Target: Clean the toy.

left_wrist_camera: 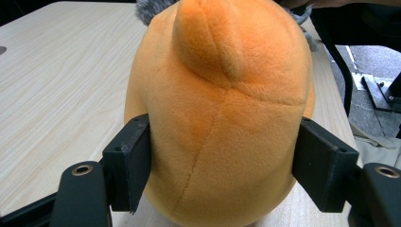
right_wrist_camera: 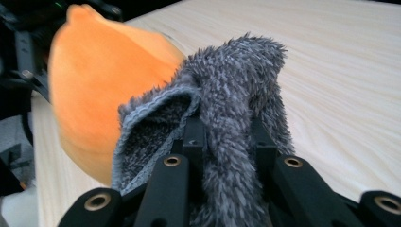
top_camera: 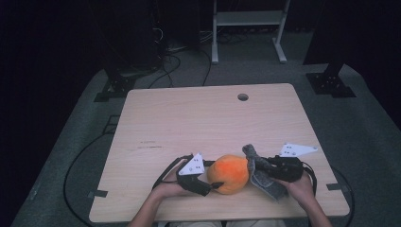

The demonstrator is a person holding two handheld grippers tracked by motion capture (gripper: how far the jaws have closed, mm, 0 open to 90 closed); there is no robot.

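Observation:
An orange plush toy (top_camera: 229, 173) rests on the wooden table (top_camera: 198, 118) near its front edge. My left gripper (top_camera: 212, 187) is shut on the plush toy (left_wrist_camera: 222, 118) from the left side, both pads pressing into its fabric. A grey fuzzy cloth (top_camera: 260, 168) lies bunched against the toy's right side. My right gripper (top_camera: 257, 166) is shut on the grey cloth (right_wrist_camera: 227, 118), which folds up out of its jaws, with the orange toy (right_wrist_camera: 99, 94) just behind it.
A round cable hole (top_camera: 242, 97) sits near the table's far edge. Beyond the table stand a white metal frame (top_camera: 248, 26) and black stand bases (top_camera: 331, 82) on the grey floor, with cables (top_camera: 165, 61) trailing.

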